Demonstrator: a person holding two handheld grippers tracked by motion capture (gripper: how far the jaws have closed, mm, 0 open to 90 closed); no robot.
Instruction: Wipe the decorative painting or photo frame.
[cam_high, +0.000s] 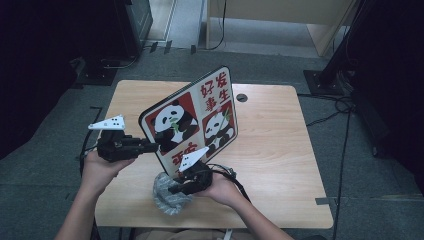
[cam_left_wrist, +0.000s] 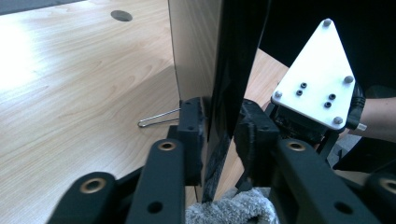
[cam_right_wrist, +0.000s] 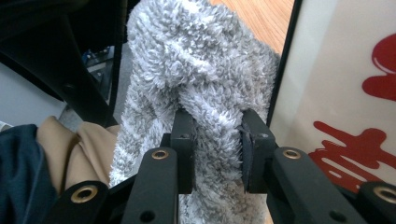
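A black-framed panda picture (cam_high: 190, 117) with red panels and Chinese characters stands tilted over the wooden table (cam_high: 280, 150). My left gripper (cam_high: 155, 146) is at its left edge. In the left gripper view the jaws (cam_left_wrist: 219, 135) are shut on the thin black frame edge (cam_left_wrist: 229, 70), one pad on each face. My right gripper (cam_high: 175, 190) is below the picture's lower corner, shut on a grey fluffy cloth (cam_high: 167, 197). In the right gripper view the cloth (cam_right_wrist: 205, 70) bulges between the pads (cam_right_wrist: 215, 140), next to the picture's face (cam_right_wrist: 345, 93).
A thin wire loop (cam_left_wrist: 159, 119) juts out behind the frame, low over the table. The table has a round cable hole (cam_high: 242, 97) near its far edge. Dark stands and cables (cam_high: 345, 105) flank the table on the grey floor.
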